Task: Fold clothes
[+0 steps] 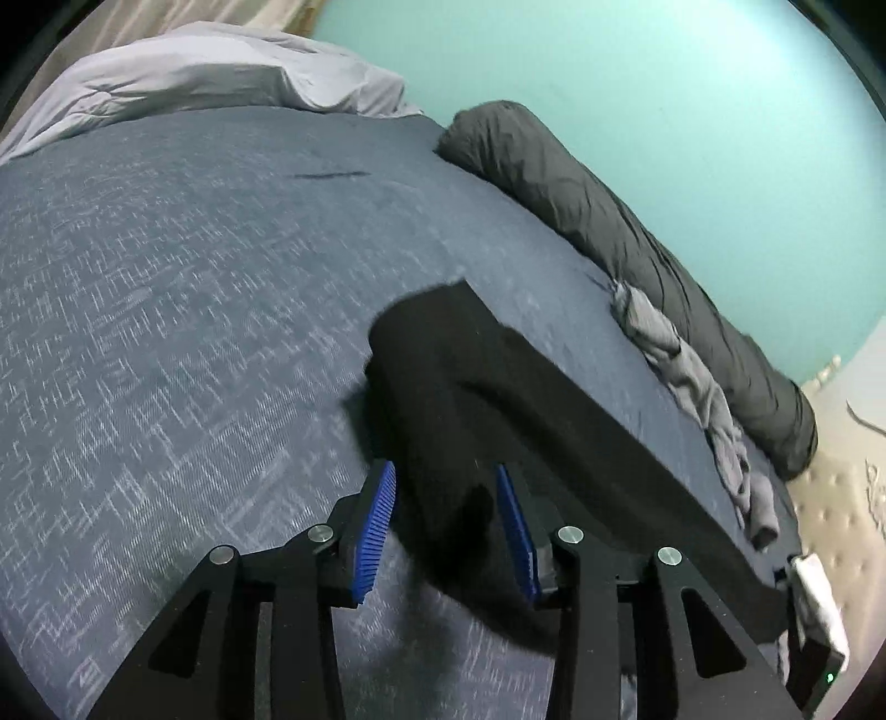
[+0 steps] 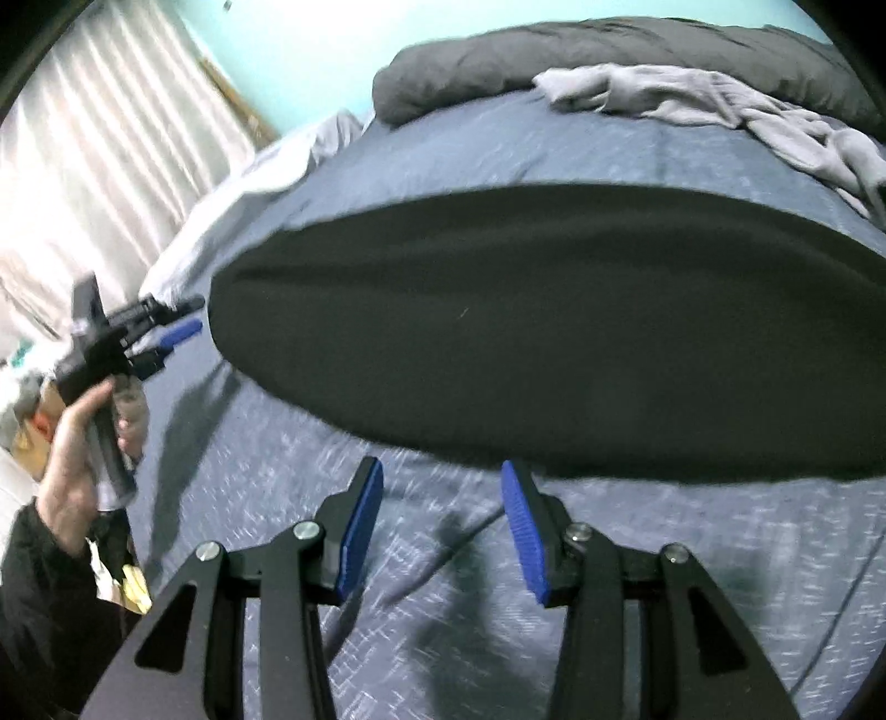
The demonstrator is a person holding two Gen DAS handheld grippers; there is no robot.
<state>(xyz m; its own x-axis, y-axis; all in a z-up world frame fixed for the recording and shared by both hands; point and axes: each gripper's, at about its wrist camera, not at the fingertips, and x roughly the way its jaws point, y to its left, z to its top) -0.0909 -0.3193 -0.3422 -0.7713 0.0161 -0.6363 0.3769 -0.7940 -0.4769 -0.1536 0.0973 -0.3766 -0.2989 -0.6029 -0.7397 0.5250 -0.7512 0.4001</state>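
Your black garment (image 2: 554, 332) lies long across the bed (image 1: 166, 332), its end between your left claw (image 1: 448, 526)'s parted, unclamped pads, while your right claw (image 2: 443, 531) gapes empty just short of its near edge.

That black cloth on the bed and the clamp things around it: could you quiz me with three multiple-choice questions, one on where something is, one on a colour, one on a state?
1. Where does the crumpled grey garment lie?
A. Beside the dark rolled duvet
B. On the floor
C. Under the black cloth

2. What colour are the gripper pads?
A. Red
B. Blue
C. White

3. How stand the right gripper jaws?
A. Shut on the black cloth
B. Shut on a pillow
C. Apart, nothing between them

Answers:
1 A, it lies along the duvet at the far edge of the bed.
2 B, both wrist views show blue ribbed pads.
3 C, patterned bedding shows through the gap.
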